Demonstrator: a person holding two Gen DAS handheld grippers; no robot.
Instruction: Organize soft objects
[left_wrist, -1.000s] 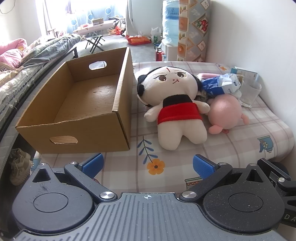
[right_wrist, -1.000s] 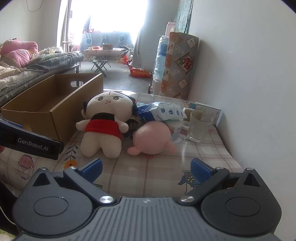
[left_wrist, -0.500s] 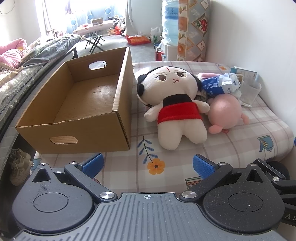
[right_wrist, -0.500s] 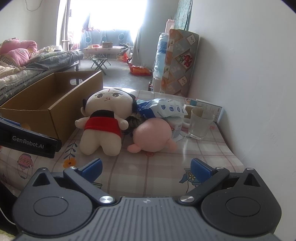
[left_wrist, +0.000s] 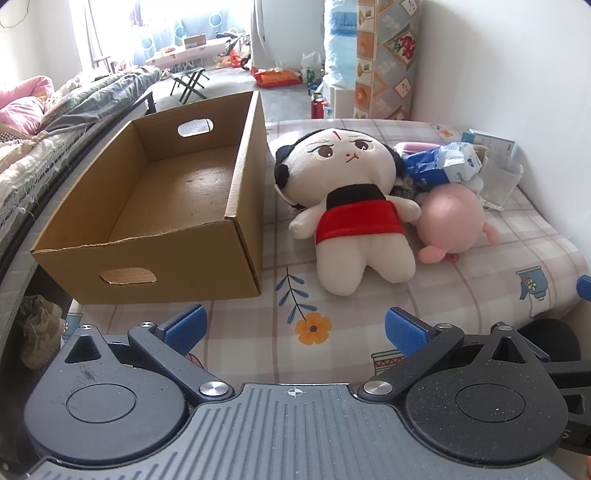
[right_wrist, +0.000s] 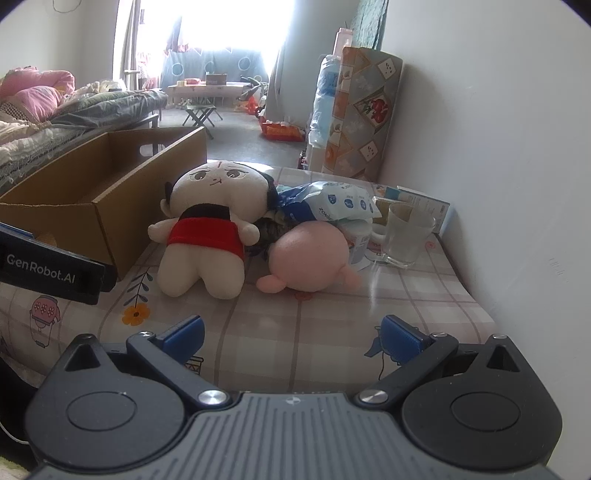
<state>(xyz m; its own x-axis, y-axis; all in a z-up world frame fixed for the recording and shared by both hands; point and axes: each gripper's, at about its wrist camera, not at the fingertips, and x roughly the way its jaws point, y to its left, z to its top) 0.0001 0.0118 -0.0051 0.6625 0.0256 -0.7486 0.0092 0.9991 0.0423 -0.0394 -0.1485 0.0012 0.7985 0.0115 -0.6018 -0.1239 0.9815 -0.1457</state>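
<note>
The right hand-held gripper has moved forward toward the toys: in its view the doll and the pink plush have grown larger and climbed from the middle of the frame toward 12 o'clock, and the glass at 2 o'clock looms nearer too. The left hand-held gripper, seen at 9 o'clock in that view, has slid lower along the edge. In the left wrist view, a blue fingertip of the right hand-held gripper has come into sight at 3 o'clock, where only its dark body showed before.
</note>
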